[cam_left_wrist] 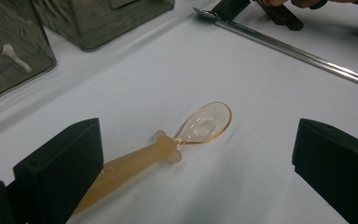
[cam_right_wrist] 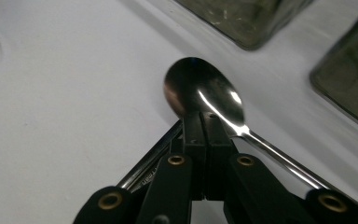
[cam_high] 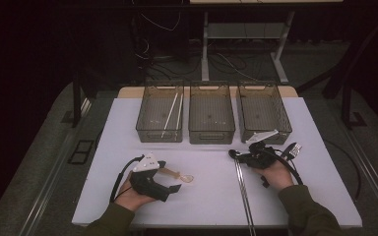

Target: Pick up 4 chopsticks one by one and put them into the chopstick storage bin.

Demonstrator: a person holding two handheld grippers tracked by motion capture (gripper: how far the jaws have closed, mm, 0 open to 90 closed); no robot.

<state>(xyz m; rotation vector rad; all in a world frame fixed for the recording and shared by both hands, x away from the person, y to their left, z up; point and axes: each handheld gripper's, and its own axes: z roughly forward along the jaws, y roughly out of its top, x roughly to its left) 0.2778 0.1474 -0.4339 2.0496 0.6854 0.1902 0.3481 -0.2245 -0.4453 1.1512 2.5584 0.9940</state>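
We have a metal spoon [cam_right_wrist: 205, 95] lying on the white table [cam_high: 202, 196], its bowl just before the middle bin [cam_high: 211, 114] and its long handle running back toward the near edge beside a second steel rod; the right gripper [cam_high: 237, 155] rests over the neck of that spoon with its jaws pressed fully together, and from the right gripper view we cannot tell whether they pinch the handle or merely sit on top of it. We judge that the hand lies low and level here because the handle is thin and flat on the surface. Toward the left edge lies an amber plastic spoon [cam_left_wrist: 168, 149], bowl pointing to the centre, and the left gripper [cam_high: 173, 186] brackets its handle with both jaws spread wide, not touching it, placed for a sideways close. Along the far edge stand three bins, the left bin [cam_high: 160, 114] holding white sticks, the right bin [cam_high: 263, 110] seemingly bare, likely the sorting targets.
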